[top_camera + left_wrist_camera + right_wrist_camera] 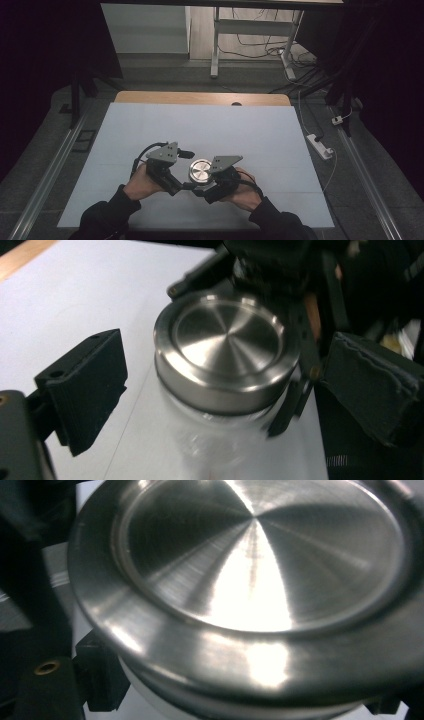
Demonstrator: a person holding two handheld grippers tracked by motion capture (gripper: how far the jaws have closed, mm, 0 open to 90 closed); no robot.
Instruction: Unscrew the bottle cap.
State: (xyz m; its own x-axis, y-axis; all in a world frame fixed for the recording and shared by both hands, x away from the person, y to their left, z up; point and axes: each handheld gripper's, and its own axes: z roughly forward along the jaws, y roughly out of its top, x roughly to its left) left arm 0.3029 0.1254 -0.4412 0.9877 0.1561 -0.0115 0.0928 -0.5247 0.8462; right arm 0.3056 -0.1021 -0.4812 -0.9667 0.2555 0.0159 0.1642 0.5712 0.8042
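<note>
Left claw (192,185) sits low in the centre of the high view, its jaws spread apart on either side of the round brushed-steel lid (201,171) and clear of it. In the left gripper view one black pad (85,390) stands at the left of the frame and the other, wrapped in dark tape, at the right, with bare gaps between each and the lid's rim. No earlier look to compare, so that is how they stand.

Right claw (204,189) comes in from the lower right, pinching the clear glass jar (220,440) just under the steel lid; its black fingers (287,405) show in the left gripper view hugging the jar's neck. In the right gripper view the lid (250,590) looms large and tilted, a black jaw piece with a brass screw at the lower left.

Both hands rise from the bottom edge of the high view in dark sleeves, left hand (142,184) and right hand (245,192) angled inward so the grippers meet nose to nose, grey three-cornered plates on top. The jar stands on the pale blue-white tabletop (200,125), towards its near edge.

Around it: a wooden strip at the tabletop's far edge, a white power strip (320,146) on the floor at the right, and a white desk frame (250,35) with loose cables at the top of the frame. Nothing else lies near the jar.
</note>
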